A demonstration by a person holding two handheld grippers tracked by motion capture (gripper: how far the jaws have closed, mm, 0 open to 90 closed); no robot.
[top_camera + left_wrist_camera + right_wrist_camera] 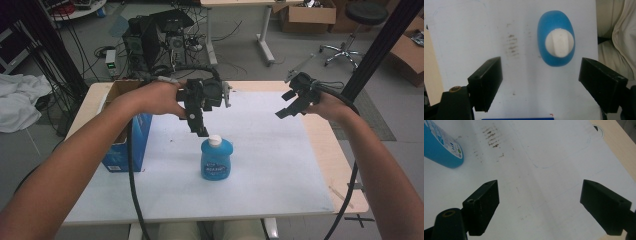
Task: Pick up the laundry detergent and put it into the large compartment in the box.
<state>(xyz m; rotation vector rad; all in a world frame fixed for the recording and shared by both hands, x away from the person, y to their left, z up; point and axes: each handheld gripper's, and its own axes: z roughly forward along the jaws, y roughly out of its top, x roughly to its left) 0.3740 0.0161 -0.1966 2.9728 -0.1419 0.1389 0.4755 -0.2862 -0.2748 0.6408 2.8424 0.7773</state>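
Note:
A blue bottle (216, 162) with a white cap stands upright on the white sheet near the table's middle. My left gripper (202, 125) hangs just behind and above the cap, pointing down, open and holding nothing. From above, in the left gripper view, the bottle (556, 53) lies ahead between the wide-apart jaws, nearer the right one; the left gripper (540, 85) touches nothing. My right gripper (285, 105) hovers open over the sheet's far right. In the right gripper view, the bottle (440, 147) sits at the upper left, well off the open right gripper (539, 207).
An open blue cardboard box (122, 145) stands at the table's left edge, under the left forearm. A white sheet (280, 165) covers most of the wooden table (327, 145). Brown smudges (491, 136) mark the sheet beside the bottle. Cables, a computer and a stool sit on the floor beyond.

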